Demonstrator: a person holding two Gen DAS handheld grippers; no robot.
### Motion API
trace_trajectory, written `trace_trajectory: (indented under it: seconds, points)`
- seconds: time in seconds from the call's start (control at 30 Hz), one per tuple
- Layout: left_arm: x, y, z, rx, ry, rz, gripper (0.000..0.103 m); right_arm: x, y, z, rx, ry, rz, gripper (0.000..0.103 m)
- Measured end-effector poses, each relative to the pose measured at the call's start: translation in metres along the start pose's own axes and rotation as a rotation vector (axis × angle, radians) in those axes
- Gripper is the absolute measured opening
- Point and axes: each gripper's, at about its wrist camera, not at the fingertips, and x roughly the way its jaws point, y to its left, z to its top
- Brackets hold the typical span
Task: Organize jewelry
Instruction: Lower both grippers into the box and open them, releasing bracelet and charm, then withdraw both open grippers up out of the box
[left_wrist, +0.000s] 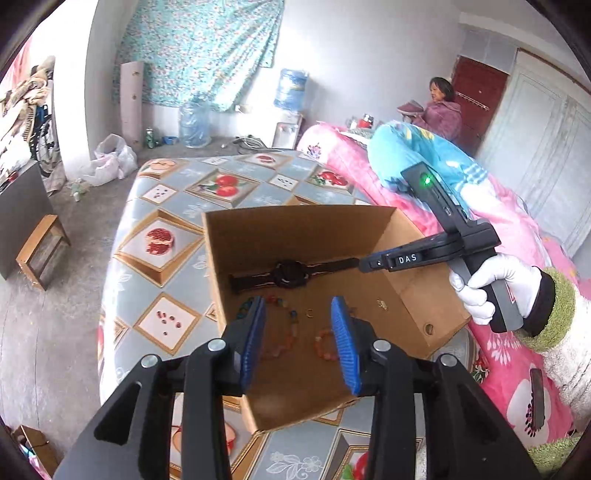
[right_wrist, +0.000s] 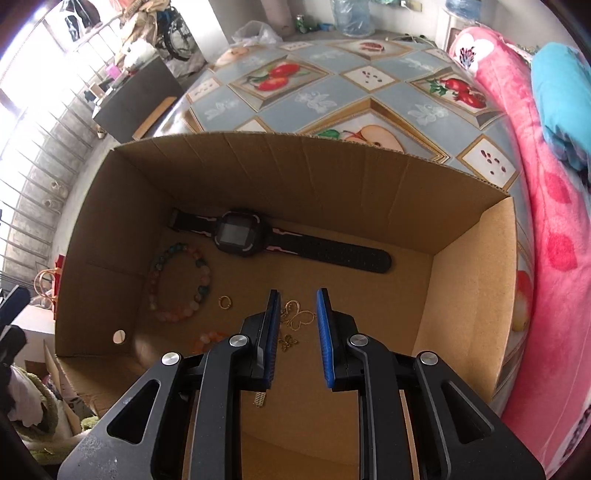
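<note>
Cardboard box (right_wrist: 461, 288) sits open on the fruit-patterned worktop (right_wrist: 332, 96), beside a pink bed (right_wrist: 546, 229), and all the jewelry lies loose on its floor. A black watch (right_wrist: 236, 236) stretches flat along the far wall, a pastel bead bracelet (right_wrist: 181, 280) lies near its left end, a small gold ring (right_wrist: 224, 302) rests just beside the beads, and an orange bead bracelet (right_wrist: 208, 340) shows nearer the front. The right claw (right_wrist: 297, 319) points steeply down into the box with its jaws narrowly parted and nothing pinched; a gold butterfly pendant (right_wrist: 297, 315) and its fine chain lie on the floor between the blue pads (right_wrist: 325, 332). That pendant looks light, thin and easily bent, so it is probably best taken across the wire wings with a gentle close, not by the slack chain, which may slip through. The left claw (left_wrist: 303, 343) hangs above the box's near edge, jaws moderately apart and empty. The bead bracelets should be light and floppy; the watch stiffer, best held at its case.
</note>
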Motion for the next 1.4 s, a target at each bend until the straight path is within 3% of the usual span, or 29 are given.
trace_trajectory:
  seconds: [0.13, 0.5, 0.77, 0.9, 1.1, 1.23, 1.4]
  points:
    - [-0.007, 0.02, -0.008, -0.015, -0.016, 0.059, 0.042, 0.016, 0.001, 0.004, -0.013, 0.049, -0.076, 0.018]
    - [-0.003, 0.034, -0.026, -0.061, 0.014, 0.034, 0.053, 0.027, -0.006, 0.0, 0.024, 0.084, -0.127, 0.019]
    - [-0.001, 0.032, -0.029, -0.068, 0.019, 0.021, 0.063, -0.019, -0.004, -0.012, 0.054, -0.047, -0.092, 0.02]
    - [0.002, 0.032, -0.03, -0.074, 0.027, 0.012, 0.066, -0.061, -0.01, -0.031, 0.083, -0.175, -0.058, 0.021]
    - [0.011, 0.029, -0.032, -0.076, 0.053, 0.005, 0.071, -0.112, -0.026, -0.071, 0.192, -0.344, -0.036, 0.03]
    - [0.019, 0.027, -0.034, -0.092, 0.078, -0.002, 0.073, -0.114, -0.046, -0.107, 0.297, -0.376, 0.038, 0.038]
    - [0.029, 0.024, -0.037, -0.131, 0.099, 0.002, 0.074, -0.093, -0.054, -0.132, 0.393, -0.341, 0.141, 0.042]
